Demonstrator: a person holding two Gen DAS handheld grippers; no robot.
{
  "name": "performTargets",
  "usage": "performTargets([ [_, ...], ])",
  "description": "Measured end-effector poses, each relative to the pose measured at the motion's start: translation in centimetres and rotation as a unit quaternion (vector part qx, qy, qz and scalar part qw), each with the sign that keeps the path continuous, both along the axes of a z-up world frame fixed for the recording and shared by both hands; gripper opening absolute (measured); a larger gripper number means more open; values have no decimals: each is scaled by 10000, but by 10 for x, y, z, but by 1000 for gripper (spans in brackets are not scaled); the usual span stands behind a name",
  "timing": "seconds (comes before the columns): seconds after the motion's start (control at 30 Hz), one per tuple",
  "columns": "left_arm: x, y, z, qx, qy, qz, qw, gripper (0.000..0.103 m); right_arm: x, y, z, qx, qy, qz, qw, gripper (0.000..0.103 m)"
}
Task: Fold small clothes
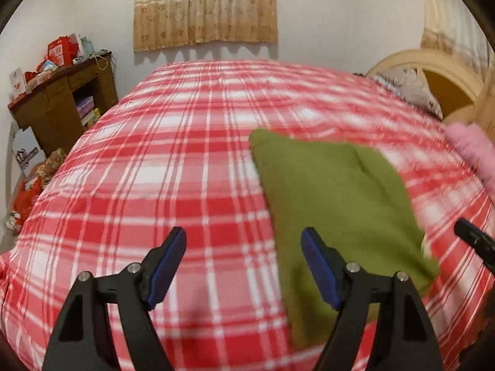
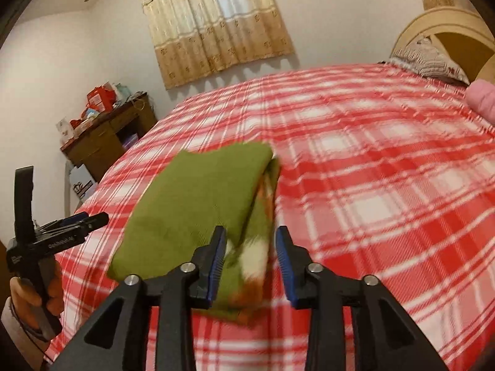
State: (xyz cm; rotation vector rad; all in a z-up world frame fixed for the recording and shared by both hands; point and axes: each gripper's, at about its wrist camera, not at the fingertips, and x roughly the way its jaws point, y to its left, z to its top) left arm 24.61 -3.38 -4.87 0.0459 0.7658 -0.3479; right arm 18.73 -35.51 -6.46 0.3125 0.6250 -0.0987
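A folded olive-green garment lies flat on the red and white plaid bed cover. In the right wrist view the garment shows an orange and white print at its folded right edge. My left gripper is open and empty above the cover, just left of the garment's near edge. My right gripper is open over the garment's near right corner, with nothing between its blue pads. The left gripper also shows at the left edge of the right wrist view.
A pink rolled cloth lies at the bed's right side near the headboard and a patterned pillow. A cluttered wooden desk stands left of the bed. Curtains hang on the far wall.
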Motion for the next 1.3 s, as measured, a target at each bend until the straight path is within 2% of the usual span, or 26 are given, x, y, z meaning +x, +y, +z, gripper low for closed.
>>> performTargets([
  [0.03, 9, -1, 2, -56, 39, 3, 10000, 79, 7, -5, 2, 93, -23, 10, 10000, 64],
  [0.1, 26, -4, 5, -285, 149, -18, 9995, 79, 18, -7, 4, 130, -114, 44, 9998, 66],
  [0.17, 39, -10, 4, -488, 231, -36, 9985, 79, 36, 0, 8, -270, -143, 240, 9992, 64],
  [0.23, 46, -22, -2, -476, 267, -83, 9985, 79, 63, 16, 8, -1121, 112, 405, 9928, 41],
  [0.27, 49, -31, -9, -333, 291, -39, 9990, 79, 77, 18, 4, -1230, 275, 551, 9905, 24],
  [0.3, 50, -37, -15, -249, 332, -41, 9991, 79, 89, 16, 1, -1198, 367, 649, 9900, 17],
  [0.37, 49, -46, -29, -177, 489, -136, 9986, 78, 114, 10, -10, -1019, 523, 806, 9901, 17],
  [0.47, 39, -57, -52, -143, 513, -172, 9984, 79, 151, 2, -47, -1091, 1170, 921, 9828, 16],
  [0.53, 31, -64, -54, -127, 337, -212, 9991, 79, 161, -13, -53, -849, 1016, 843, 9876, 16],
  [0.67, 28, -80, -52, 292, 57, -425, 9987, 79, 172, -46, -59, -85, 945, 600, 9937, 16],
  [0.77, 34, -72, -48, 211, 182, -629, 9976, 79, 163, -52, -54, 257, 838, 569, 9945, 16],
  [0.87, 47, -51, -41, -222, 466, -806, 9954, 79, 129, -64, -37, 487, 511, 269, 9971, 22],
  [0.93, 59, -36, -34, -621, 559, -734, 9938, 79, 107, -78, -35, 1097, 260, 263, 9933, 38],
  [0.97, 66, -31, -32, -774, 609, -645, 9931, 79, 102, -81, -36, 1274, 220, 243, 9913, 60],
  [1.0, 74, -27, -32, -929, 715, -582, 9914, 80, 97, -83, -38, 1487, 194, 269, 9883, 74],
  [1.07, 89, -27, -40, -1244, 1085, -611, 9844, 80, 97, -78, -45, 1751, 229, 457, 9832, 75],
  [1.17, 95, -36, -66, -1427, 1654, -672, 9735, 80, 108, -63, -54, 1663, 429, 648, 9830, 75],
  [1.23, 88, -38, -70, -1505, 1528, -721, 9741, 80, 117, -47, -66, 1488, 687, 856, 9828, 75],
  [1.3, 83, -37, -71, -1531, 1496, -787, 9736, 80, 117, -34, -69, 1103, 682, 942, 9871, 76],
])
